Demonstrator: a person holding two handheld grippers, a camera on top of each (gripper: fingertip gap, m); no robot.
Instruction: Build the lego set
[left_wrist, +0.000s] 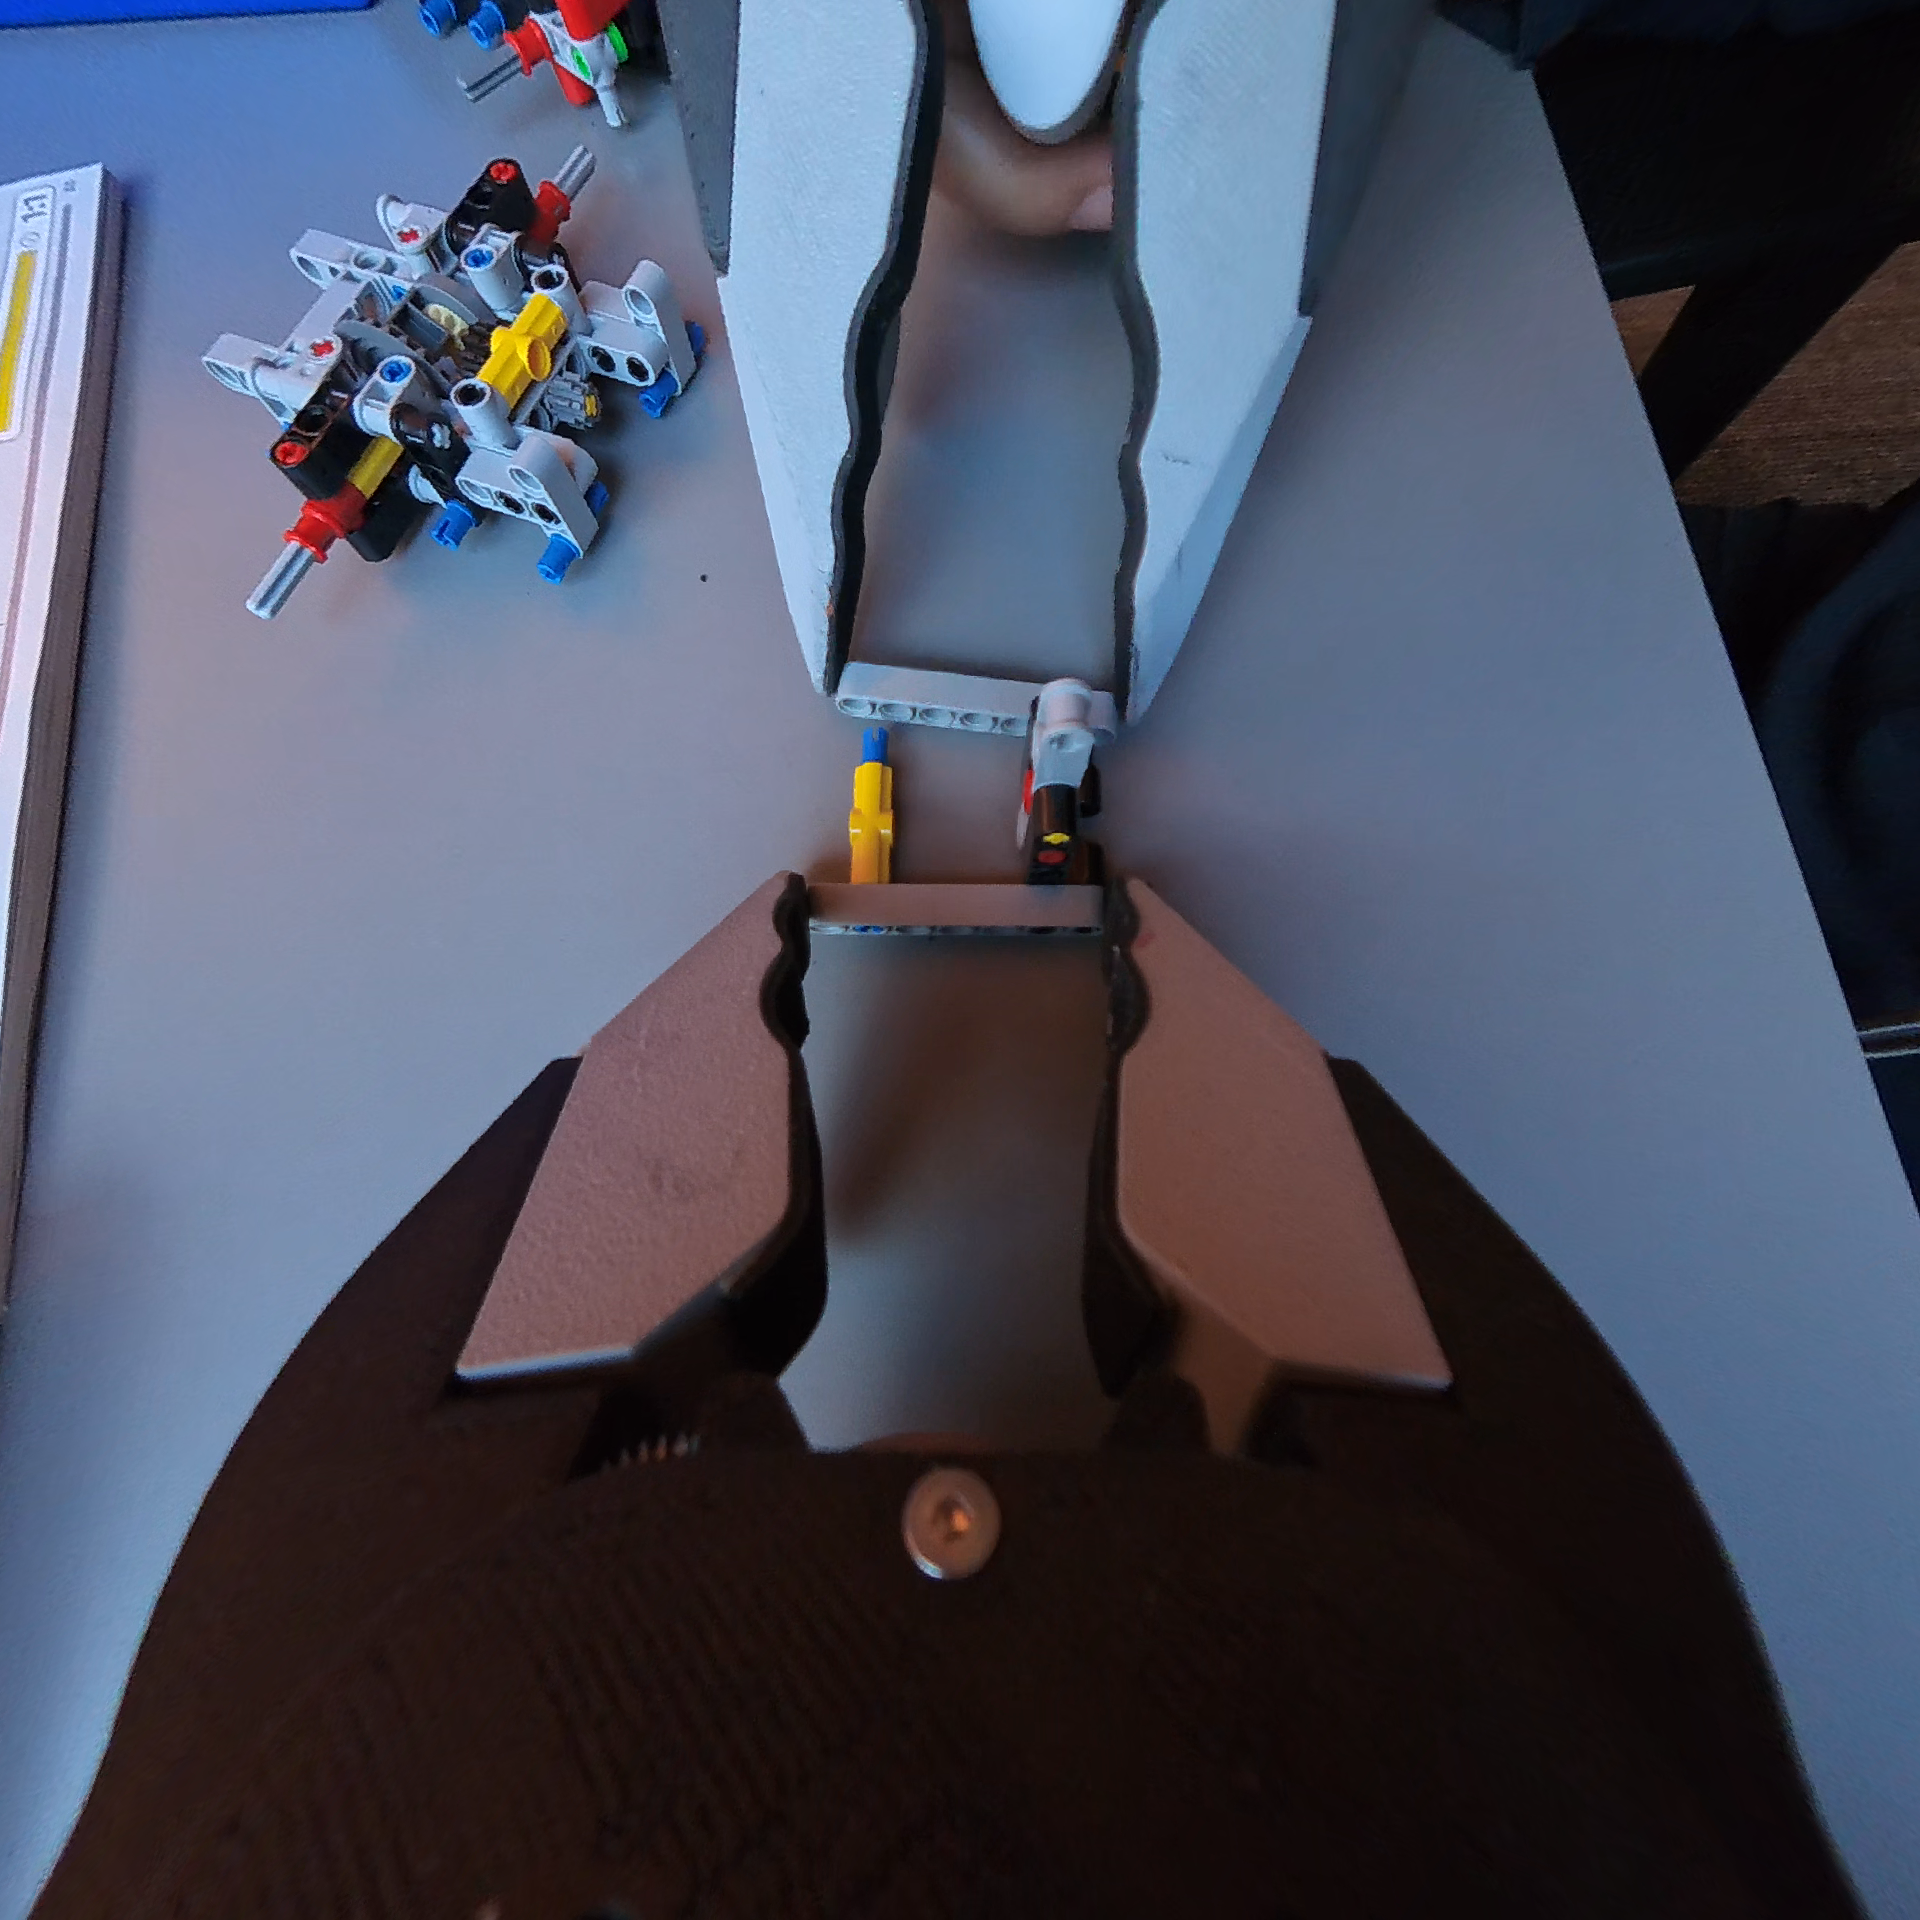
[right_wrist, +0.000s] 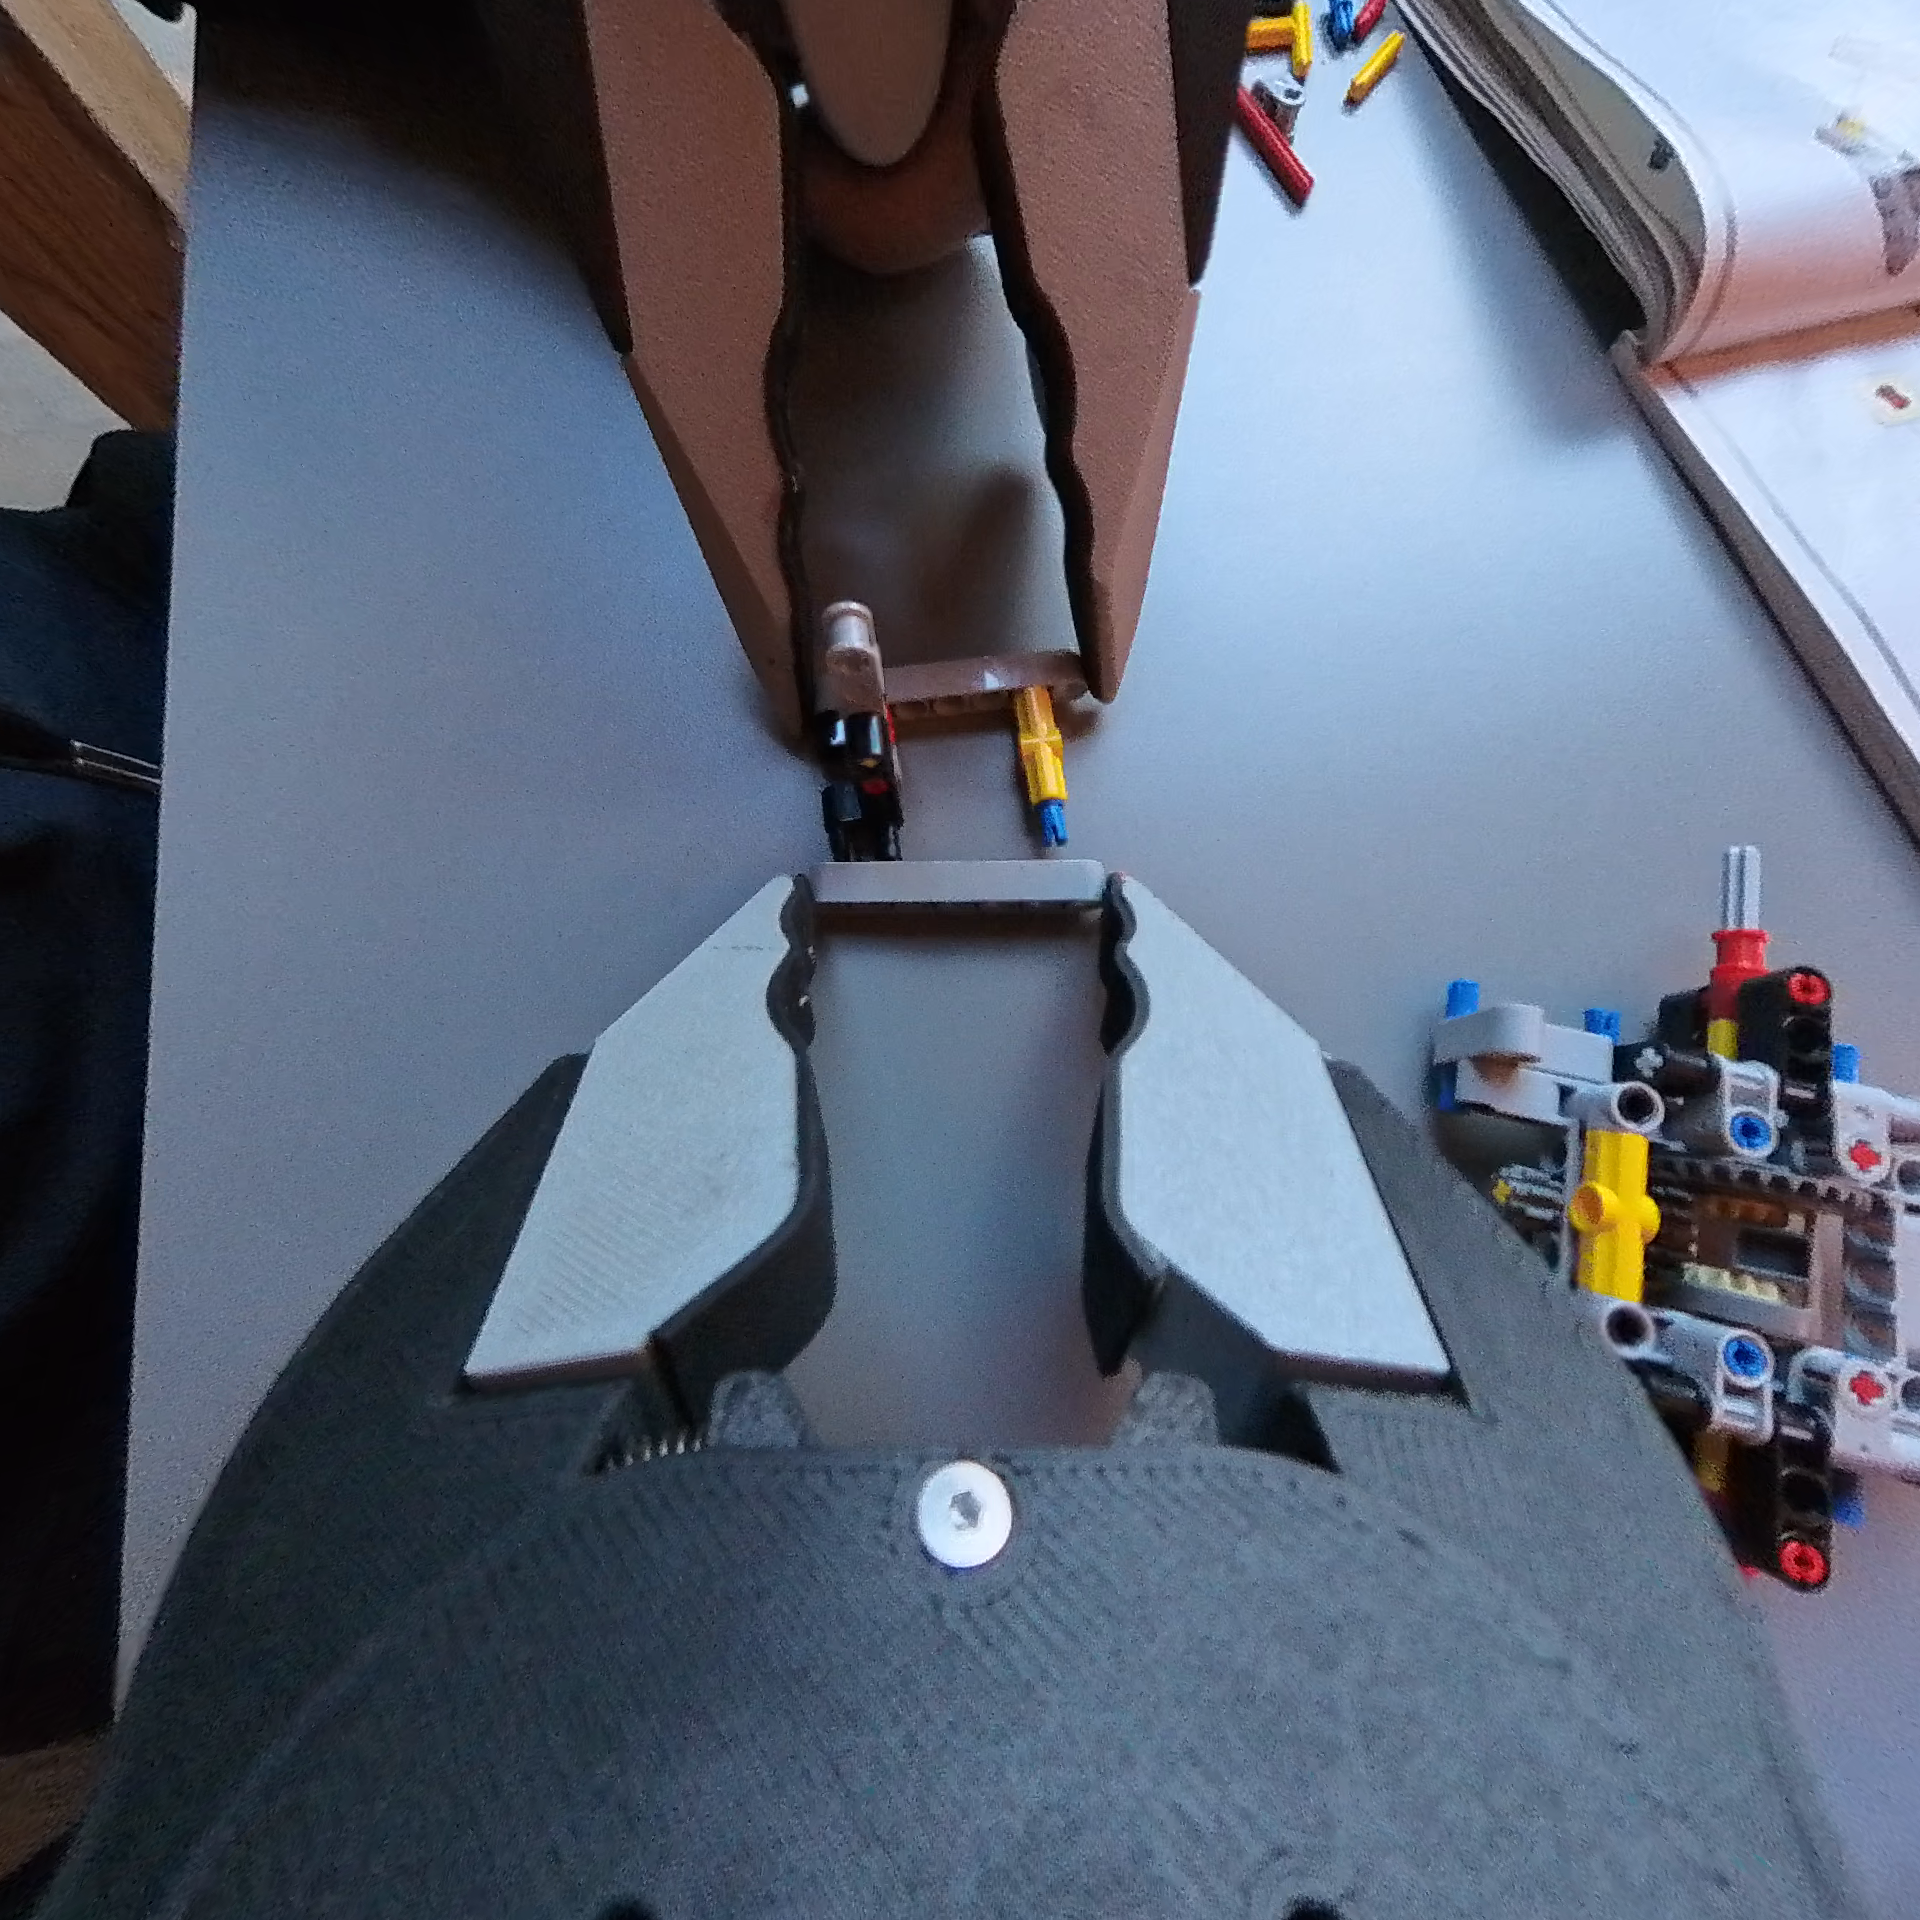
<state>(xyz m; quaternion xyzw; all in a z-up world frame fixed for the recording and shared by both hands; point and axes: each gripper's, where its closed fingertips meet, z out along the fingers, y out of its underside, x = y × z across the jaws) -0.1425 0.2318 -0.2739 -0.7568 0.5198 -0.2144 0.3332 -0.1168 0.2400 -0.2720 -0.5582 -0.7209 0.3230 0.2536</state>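
Left wrist view: left gripper (left_wrist: 956, 909) fingers clamp a grey perforated plastic beam (left_wrist: 956, 902) carrying a yellow connector (left_wrist: 871, 821). Right gripper (right_wrist: 958, 894) fingers clamp a second grey beam (right_wrist: 958, 881). Both face each other above the grey surface (left_wrist: 416, 935), with a multicoloured brick assembly (left_wrist: 447, 384) well apart.

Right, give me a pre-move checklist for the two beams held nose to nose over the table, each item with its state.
1. Left gripper clamped on its grey beam, pads on both ends: ok.
2. Right gripper clamped on the second grey beam, pads on both ends: ok.
3. Black connector stack reaches the second beam: ok.
4. Blue pin on the yellow connector seated in the second beam: not ok, a gap shows.
5. Blue pin lined up with a hole: cannot tell.
6. Built model apart from both grippers on the table: ok.
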